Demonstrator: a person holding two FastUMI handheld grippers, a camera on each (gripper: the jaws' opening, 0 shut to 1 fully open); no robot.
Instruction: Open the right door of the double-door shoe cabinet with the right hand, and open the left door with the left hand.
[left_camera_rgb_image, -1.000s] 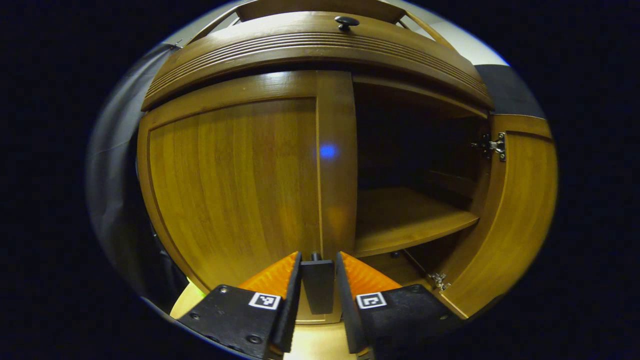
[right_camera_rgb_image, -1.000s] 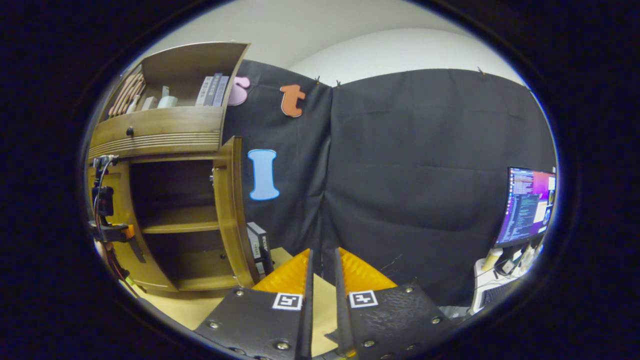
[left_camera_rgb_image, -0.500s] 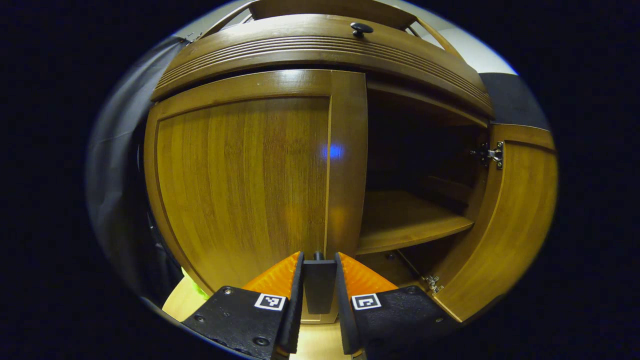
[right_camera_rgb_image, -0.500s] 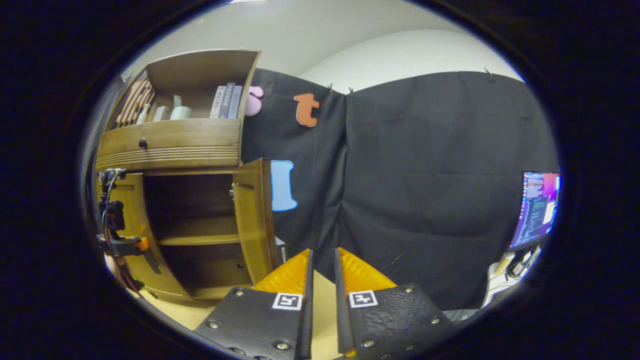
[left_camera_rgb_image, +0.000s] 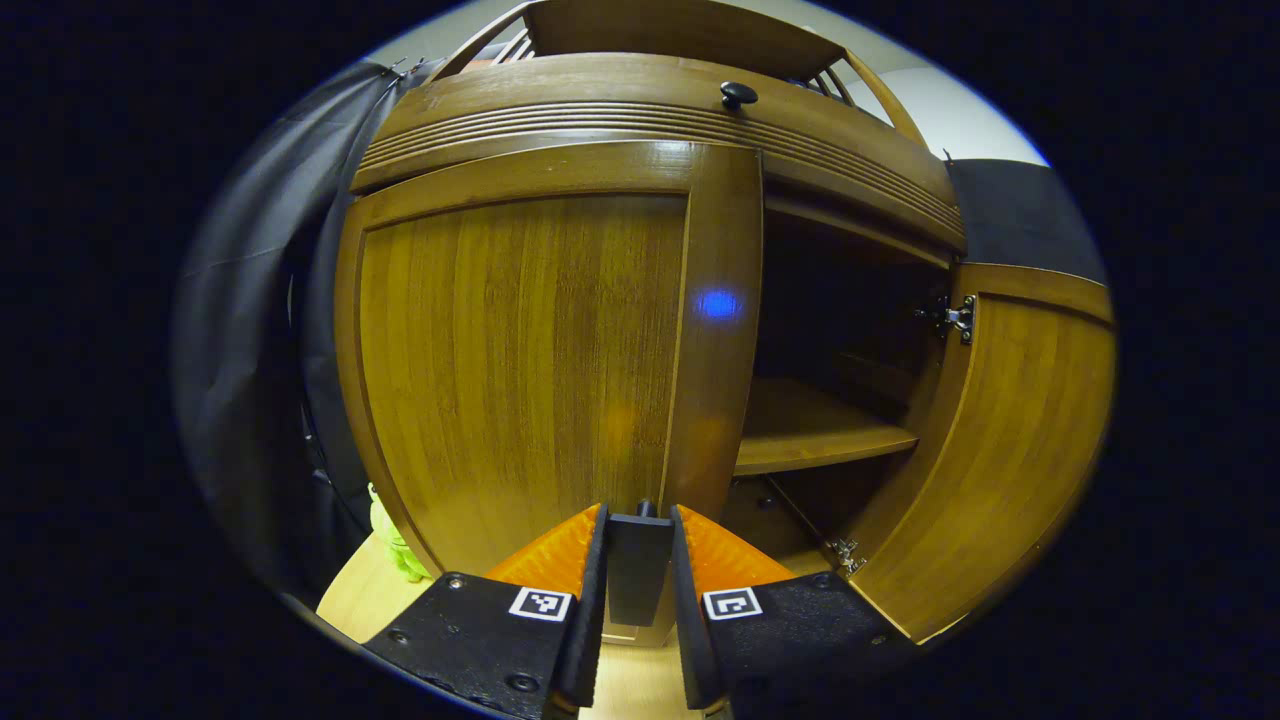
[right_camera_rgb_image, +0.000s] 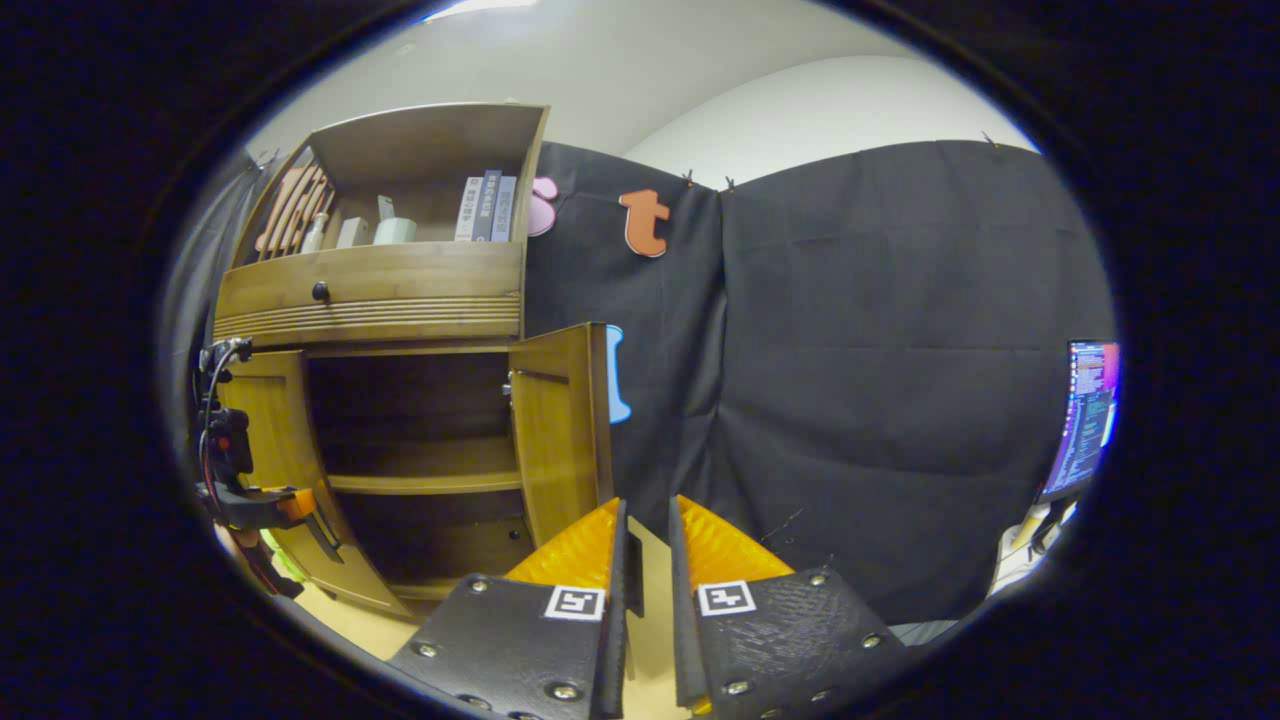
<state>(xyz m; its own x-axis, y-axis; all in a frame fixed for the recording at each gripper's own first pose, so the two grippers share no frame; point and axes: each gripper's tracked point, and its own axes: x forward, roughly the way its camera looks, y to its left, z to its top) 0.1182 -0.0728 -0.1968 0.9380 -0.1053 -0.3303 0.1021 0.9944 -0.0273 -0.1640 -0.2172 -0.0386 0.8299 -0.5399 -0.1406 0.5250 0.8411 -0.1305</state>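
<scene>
My left gripper (left_camera_rgb_image: 638, 560), clenched on the dark upright handle (left_camera_rgb_image: 637, 565) at lower centre, faces the brown wooden left door (left_camera_rgb_image: 520, 350) rising vertically ahead, while my right gripper (right_camera_rgb_image: 645, 560), nearly closed and empty, stands lower-right of the opened right door (right_camera_rgb_image: 560, 430).

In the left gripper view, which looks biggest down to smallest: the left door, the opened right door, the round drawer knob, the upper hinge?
1. left door, though it is nearest the camera, which enlarges it.
2. right door, seen at an angle.
3 and 4. drawer knob and upper hinge: both tiny, too alike to rank.
</scene>
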